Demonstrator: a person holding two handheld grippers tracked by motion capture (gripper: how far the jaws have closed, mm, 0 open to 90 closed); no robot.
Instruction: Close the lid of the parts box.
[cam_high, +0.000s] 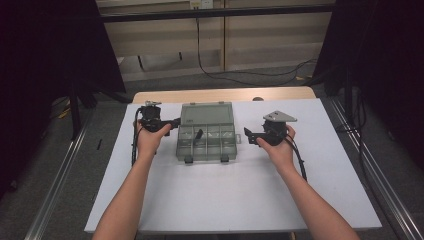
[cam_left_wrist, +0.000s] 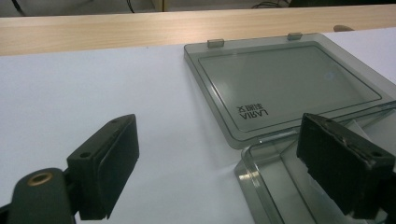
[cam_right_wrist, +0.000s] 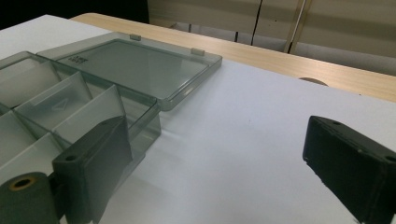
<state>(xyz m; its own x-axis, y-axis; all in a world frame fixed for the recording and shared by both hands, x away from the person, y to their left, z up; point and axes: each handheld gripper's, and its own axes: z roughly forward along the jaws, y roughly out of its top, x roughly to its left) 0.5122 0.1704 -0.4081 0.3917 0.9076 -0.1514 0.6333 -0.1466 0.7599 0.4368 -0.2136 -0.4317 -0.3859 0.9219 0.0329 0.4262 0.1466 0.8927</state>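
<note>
Left tool (cam_left_wrist: 219, 168) and right tool (cam_right_wrist: 224, 172) gaping wide, flanking smoky translucent plastic compartment box (cam_high: 206, 141); looking light, rigid, slick; gripping side walls, avoiding flopped-open lid (cam_left_wrist: 285, 84).

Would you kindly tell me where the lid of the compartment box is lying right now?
In the high view the lid lies open and flat on the white table, behind the compartment box, between the left gripper and the right gripper.
</note>
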